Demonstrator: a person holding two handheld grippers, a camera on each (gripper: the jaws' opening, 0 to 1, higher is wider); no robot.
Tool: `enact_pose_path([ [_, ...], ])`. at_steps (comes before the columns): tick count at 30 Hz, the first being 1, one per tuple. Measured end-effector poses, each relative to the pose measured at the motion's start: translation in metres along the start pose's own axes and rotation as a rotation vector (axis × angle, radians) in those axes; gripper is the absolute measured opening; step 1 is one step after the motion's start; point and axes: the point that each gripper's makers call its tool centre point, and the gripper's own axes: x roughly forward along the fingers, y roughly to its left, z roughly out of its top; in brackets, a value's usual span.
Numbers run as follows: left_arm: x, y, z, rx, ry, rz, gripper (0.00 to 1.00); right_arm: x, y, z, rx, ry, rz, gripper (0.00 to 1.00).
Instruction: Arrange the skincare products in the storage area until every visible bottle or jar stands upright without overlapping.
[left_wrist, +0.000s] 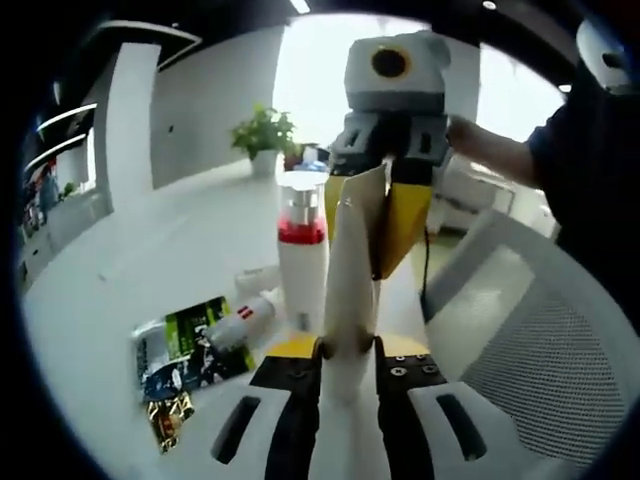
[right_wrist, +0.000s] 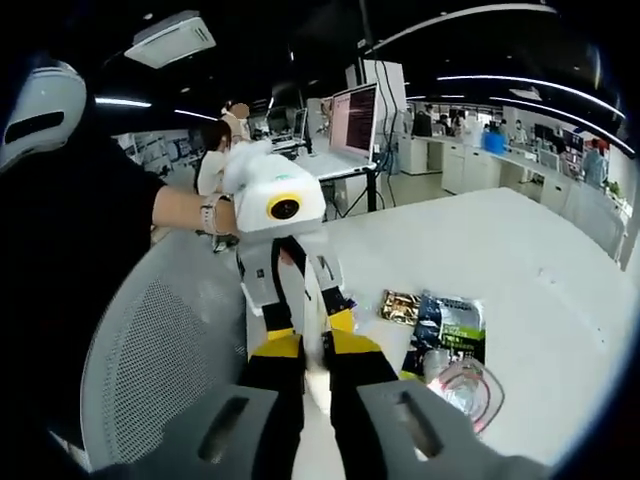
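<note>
White tube (left_wrist: 352, 285) — standing upright above the white table (left_wrist: 120, 280), being pinched low down by the left gripper (left_wrist: 348, 352) and higher up by the right gripper (left_wrist: 376, 222). Red-banded bottle (left_wrist: 301, 255) — standing upright just beside the tube. Small red-striped tube (left_wrist: 243, 320) — lying flat near the sachets (left_wrist: 185, 355). White mesh chair (right_wrist: 160, 350) — sitting at the table edge.

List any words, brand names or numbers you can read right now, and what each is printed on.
None can be read.
White tube held by both grippers: no print visible.
Tall white bottle with red band: no label visible.
Small lying bottle: red marks, too blurred.
Green and blue packets: print too small and blurred.
Laptop screen: text too small.
</note>
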Motion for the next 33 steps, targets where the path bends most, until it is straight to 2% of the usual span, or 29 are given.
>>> enact_pose_path([
  [10,0.0,0.001,0.0,0.039,-0.02,0.028,0.1,0.001,-0.001,-0.004,-0.051,0.106,-0.028,0.12],
  [16,0.0,0.003,0.0,0.06,-0.025,0.037,0.09,0.0,-0.002,-0.006,-0.061,0.129,-0.042,0.14],
  [19,-0.001,0.004,0.0,0.064,-0.025,0.04,0.08,-0.003,-0.008,-0.011,-0.076,0.165,-0.078,0.19],
  [21,-0.001,0.005,0.001,0.068,-0.027,0.043,0.08,-0.007,-0.011,-0.012,-0.077,0.16,-0.096,0.22],
  [33,-0.001,0.015,0.002,0.074,-0.031,0.053,0.08,-0.033,-0.02,0.012,-0.105,0.074,-0.179,0.22],
])
